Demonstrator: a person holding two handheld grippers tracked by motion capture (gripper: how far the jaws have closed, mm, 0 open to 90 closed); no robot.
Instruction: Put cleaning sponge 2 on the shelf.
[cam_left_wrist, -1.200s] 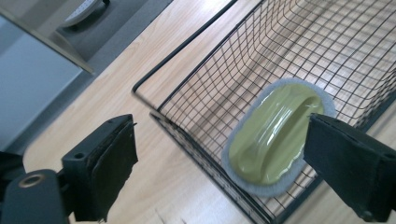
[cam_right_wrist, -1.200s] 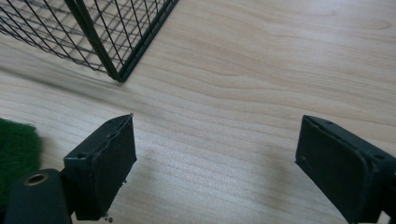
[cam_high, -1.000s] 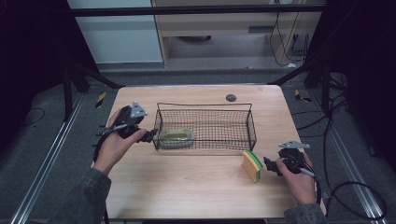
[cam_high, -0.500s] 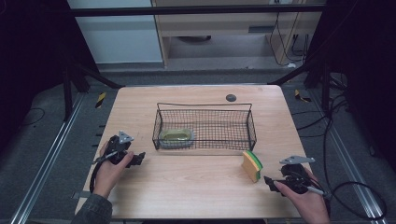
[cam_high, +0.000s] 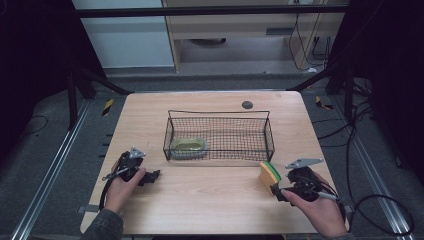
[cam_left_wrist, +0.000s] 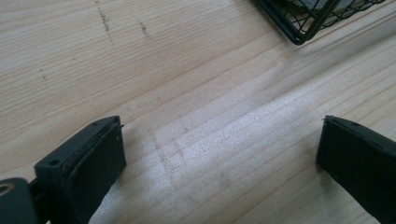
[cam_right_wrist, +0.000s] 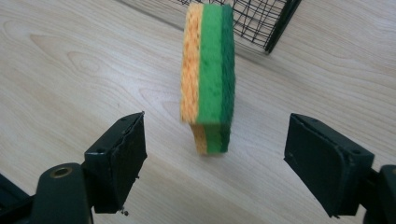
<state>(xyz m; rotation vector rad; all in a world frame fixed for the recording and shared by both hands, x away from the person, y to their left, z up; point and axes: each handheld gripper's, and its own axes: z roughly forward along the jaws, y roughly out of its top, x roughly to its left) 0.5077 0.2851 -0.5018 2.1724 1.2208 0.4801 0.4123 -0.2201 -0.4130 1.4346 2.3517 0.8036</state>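
From the high view, the wire basket (cam_high: 219, 135) sits mid-table (cam_high: 210, 205) with a yellowish-green thing (cam_high: 189, 146) in its left end, a small dark disc (cam_high: 247, 105) lies toward the far edge, the left claw (cam_high: 150, 176) rests near the front-left corner, and the right claw (cam_high: 276, 190) sits by the front-right corner, just beside a sponge (cam_high: 269, 173) standing on edge outside the basket's front-right corner. In the left gripper view the left claw (cam_left_wrist: 219, 154) is spread wide over bare wood with nothing between its jaws, and a basket corner (cam_left_wrist: 303, 18) shows at the top. In the right gripper view the right claw (cam_right_wrist: 215, 168) is also wide open, the orange-and-green sponge (cam_right_wrist: 208, 79) standing upright just ahead of the jaws and touching neither, and I can't spot any brand or writing anywhere.
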